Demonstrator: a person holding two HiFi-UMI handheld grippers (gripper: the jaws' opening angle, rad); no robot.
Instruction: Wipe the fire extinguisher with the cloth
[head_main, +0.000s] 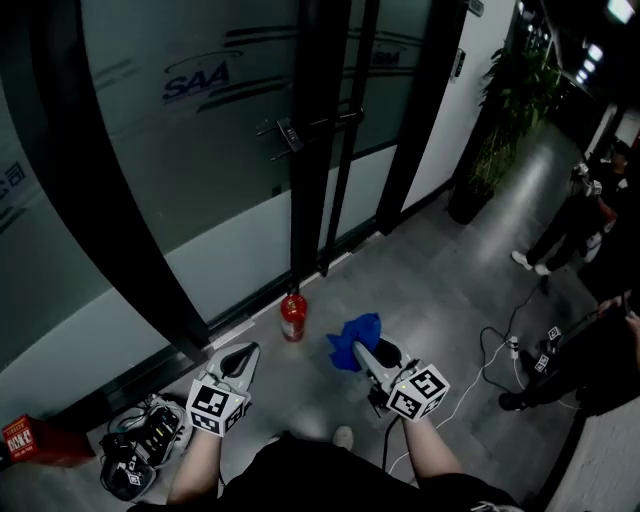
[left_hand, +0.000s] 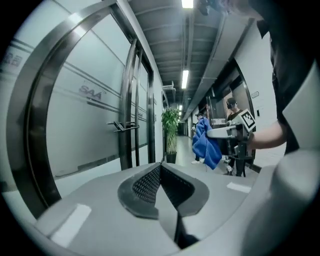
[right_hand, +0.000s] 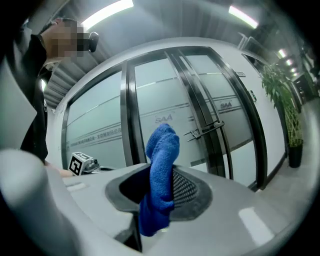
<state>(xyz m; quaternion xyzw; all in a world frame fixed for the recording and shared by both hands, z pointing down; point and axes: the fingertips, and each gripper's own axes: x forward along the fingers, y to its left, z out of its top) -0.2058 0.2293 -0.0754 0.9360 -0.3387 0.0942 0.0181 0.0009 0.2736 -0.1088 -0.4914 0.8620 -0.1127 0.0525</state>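
Right claw (head_main: 360, 350) pinches blue cloth (head_main: 358, 328) near the red fire extinguisher (head_main: 292, 317).

Frosted glass doors (head_main: 200, 150) with dark frames fill the upper left, a handle (head_main: 300, 130) at upper centre. Potted plant (head_main: 505, 110) upper right. Red box (head_main: 25, 437) and a bundle of black gear (head_main: 140, 445) lower left. White cable (head_main: 470, 385) on grey floor (head_main: 430, 280), right. Bystander (head_main: 575, 225) far right.
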